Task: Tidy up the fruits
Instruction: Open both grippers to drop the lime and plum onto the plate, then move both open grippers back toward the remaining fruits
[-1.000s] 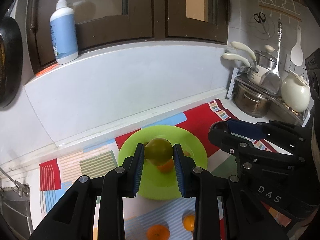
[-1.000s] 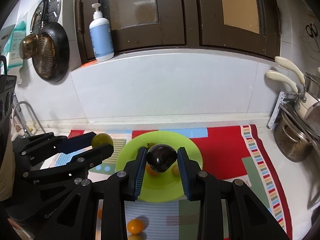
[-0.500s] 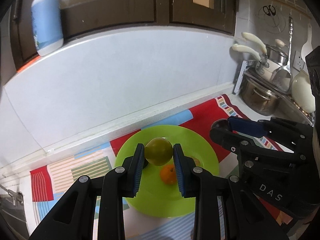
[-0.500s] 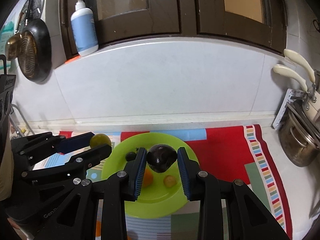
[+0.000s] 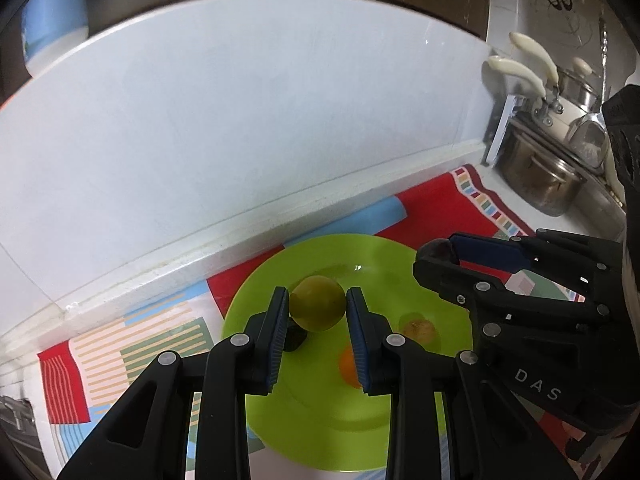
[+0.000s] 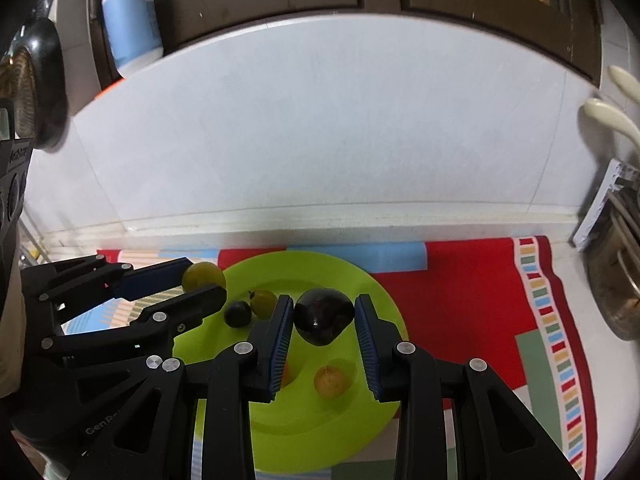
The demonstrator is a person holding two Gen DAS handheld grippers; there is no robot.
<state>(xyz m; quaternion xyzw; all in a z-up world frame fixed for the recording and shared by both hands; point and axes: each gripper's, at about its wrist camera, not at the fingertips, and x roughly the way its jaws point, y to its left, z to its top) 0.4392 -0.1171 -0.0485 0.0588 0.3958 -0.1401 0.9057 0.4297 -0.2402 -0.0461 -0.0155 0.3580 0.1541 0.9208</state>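
Centrally in the left wrist view, the left gripper (image 5: pixel 318 312) is clamped on a yellow-green fruit (image 5: pixel 317 303) above the green plate (image 5: pixel 320 432). Centrally in the right wrist view, the right gripper (image 6: pixel 324 318) grips a dark fruit (image 6: pixel 324 316). Release should wait until each sits low over bare plate, clear of the small fruits (image 6: pixel 330 381).

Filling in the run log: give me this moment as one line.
left gripper: shut on yellow-green fruit | right gripper: shut on dark fruit | both above green plate | plate: four small fruits
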